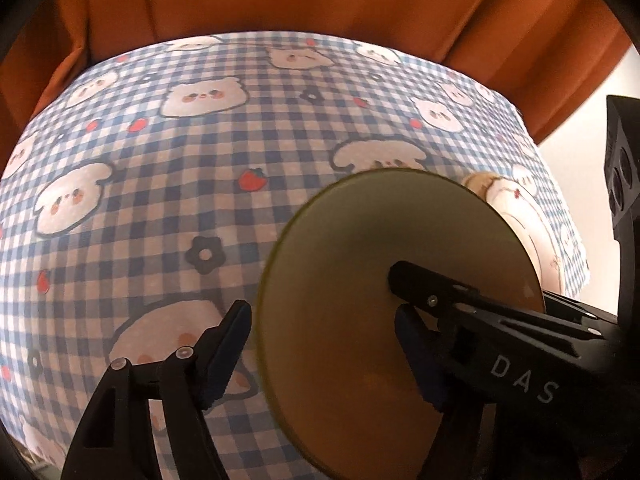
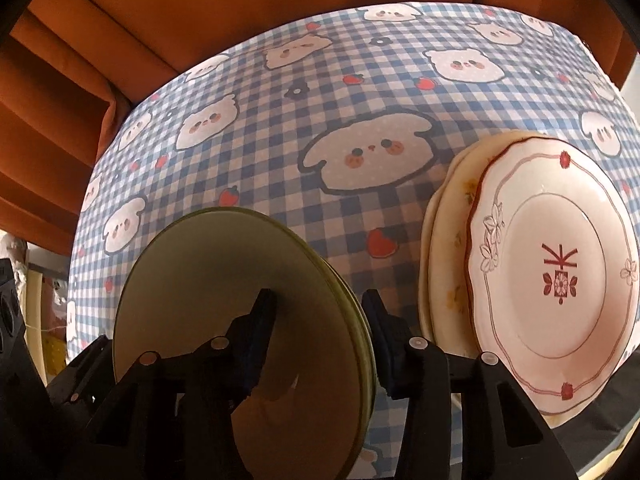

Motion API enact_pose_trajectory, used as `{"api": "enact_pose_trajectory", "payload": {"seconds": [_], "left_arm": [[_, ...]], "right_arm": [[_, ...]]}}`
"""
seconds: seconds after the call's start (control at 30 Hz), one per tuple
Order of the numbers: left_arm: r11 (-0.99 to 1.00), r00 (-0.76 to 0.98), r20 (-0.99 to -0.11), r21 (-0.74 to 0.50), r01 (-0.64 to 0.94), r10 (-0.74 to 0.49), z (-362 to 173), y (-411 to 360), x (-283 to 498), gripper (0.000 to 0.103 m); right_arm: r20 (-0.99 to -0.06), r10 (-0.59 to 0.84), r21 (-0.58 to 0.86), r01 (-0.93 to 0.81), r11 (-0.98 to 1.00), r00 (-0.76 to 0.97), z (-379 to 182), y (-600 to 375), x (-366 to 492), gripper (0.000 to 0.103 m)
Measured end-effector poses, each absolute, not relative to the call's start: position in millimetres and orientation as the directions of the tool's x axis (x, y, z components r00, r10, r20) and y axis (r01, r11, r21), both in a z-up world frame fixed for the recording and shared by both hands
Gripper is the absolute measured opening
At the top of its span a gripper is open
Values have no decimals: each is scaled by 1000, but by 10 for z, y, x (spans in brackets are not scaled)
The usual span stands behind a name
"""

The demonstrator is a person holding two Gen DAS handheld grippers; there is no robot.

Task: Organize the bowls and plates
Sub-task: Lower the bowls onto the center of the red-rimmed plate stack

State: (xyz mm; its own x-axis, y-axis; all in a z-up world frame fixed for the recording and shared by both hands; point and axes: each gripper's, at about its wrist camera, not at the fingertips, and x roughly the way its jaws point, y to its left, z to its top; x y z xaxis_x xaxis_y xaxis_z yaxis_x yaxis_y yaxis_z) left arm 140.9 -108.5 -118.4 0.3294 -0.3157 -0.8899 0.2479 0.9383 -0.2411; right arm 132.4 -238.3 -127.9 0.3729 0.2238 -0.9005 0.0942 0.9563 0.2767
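Green plate [image 2: 240, 300] on edge above the checked table [image 2: 340, 208], right gripper [image 2: 320, 320] jaws straddling its rim, narrow, apparently clamped. Left gripper [image 1: 320, 344] jaws half-wide, loose around the same plate. Lower slowly toward white plate stack [image 2: 552, 280] alongside; release left first, avoid edge clash.

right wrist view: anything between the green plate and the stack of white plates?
Only bare checkered tablecloth between the green plate and the white plate stack, plus one finger of the right hand-held gripper.
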Motion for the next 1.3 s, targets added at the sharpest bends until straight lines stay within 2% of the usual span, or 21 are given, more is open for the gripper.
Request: {"api": "enact_pose_trajectory", "payload": {"seconds": [0.17, 0.6, 1.0, 1.3], "left_arm": [[920, 292, -890, -268, 285, -350, -1221, -1115, 1438, 62], [923, 301, -898, -226, 310, -321, -1105, -1177, 1397, 62], [954, 409, -869, -200, 224, -279, -660, -1608, 1261, 62], [959, 445, -852, -212, 188, -276, -540, -2110, 1223, 62]], "right_arm": [[-907, 208, 270, 127, 954, 366, -1301, -2363, 1263, 46], [-901, 181, 263, 164, 951, 394, -1224, -2380, 1175, 47], [-861, 227, 280, 53, 958, 455, -775, -2729, 1116, 47], [-845, 231, 266, 5, 964, 482, -600, -3201, 1094, 47]]}}
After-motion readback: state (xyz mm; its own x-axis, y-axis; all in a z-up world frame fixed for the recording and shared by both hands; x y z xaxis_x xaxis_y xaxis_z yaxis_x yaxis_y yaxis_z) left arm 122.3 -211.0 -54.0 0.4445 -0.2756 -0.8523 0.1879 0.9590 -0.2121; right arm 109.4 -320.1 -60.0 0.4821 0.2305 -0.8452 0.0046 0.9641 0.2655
